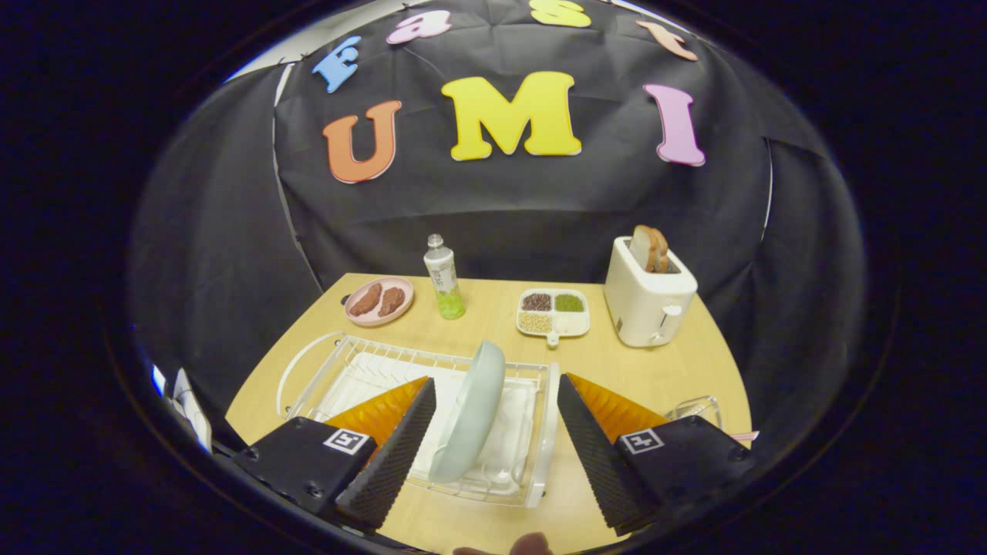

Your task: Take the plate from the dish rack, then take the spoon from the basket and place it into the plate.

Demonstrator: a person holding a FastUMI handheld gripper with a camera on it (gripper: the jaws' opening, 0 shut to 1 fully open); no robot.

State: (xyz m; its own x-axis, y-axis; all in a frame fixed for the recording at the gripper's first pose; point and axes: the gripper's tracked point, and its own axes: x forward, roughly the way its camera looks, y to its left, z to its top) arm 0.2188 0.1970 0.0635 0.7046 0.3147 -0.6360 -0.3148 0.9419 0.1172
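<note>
Gripper agape around racked plate

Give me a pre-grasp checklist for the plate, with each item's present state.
1. Gripper fingers open: ok.
2. Plate standing on edge in the dish rack: ok.
3. Plate between the fingers: ok, though nearer the left finger.
4. Fingers touching the plate: not ok, both apart from it.
5. Room beside the rack to set the plate on the table: ok.
6. Spoon ready in the basket: cannot tell.
</note>
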